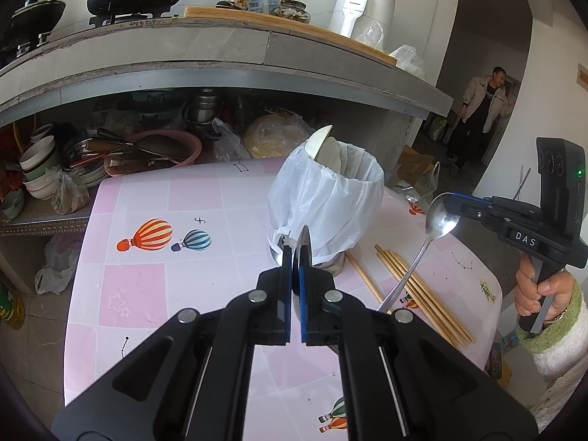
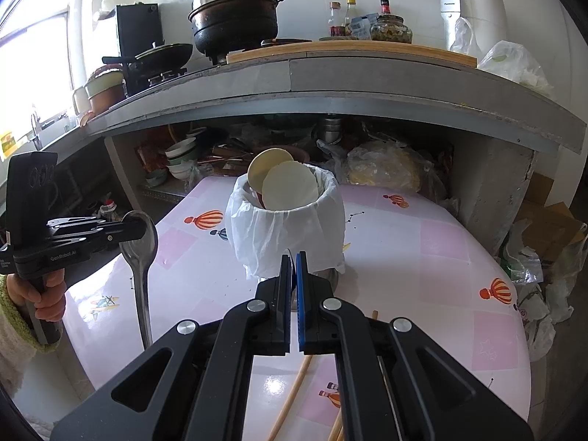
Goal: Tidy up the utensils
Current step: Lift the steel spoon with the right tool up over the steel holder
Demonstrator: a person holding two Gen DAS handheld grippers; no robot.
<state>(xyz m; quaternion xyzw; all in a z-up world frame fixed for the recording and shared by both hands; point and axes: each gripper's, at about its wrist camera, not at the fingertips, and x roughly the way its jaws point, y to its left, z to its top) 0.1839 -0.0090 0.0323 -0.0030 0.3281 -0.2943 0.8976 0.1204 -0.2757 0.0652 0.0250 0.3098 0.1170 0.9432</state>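
A metal pot lined with a white bag (image 1: 330, 198) stands on the pink table (image 1: 154, 286) and holds two pale round paddles (image 2: 283, 183). My left gripper (image 1: 296, 253) is shut edge-on on the bowl of a metal spoon (image 1: 304, 244), just in front of the pot; from the right wrist view that spoon (image 2: 141, 257) hangs handle-down at the left. My right gripper (image 2: 293, 261) is shut on a thin metal edge, and in the left wrist view it (image 1: 450, 204) grips the bowl of a second spoon (image 1: 437, 222). Several wooden chopsticks (image 1: 422, 294) lie on the table right of the pot.
A concrete counter (image 1: 220, 70) overhangs the table's far edge, with pots, bottles and a white appliance (image 1: 362, 3) on top. Bowls (image 1: 36, 169) and bags crowd the shelf below. A man (image 1: 481, 110) stands in the doorway at the right.
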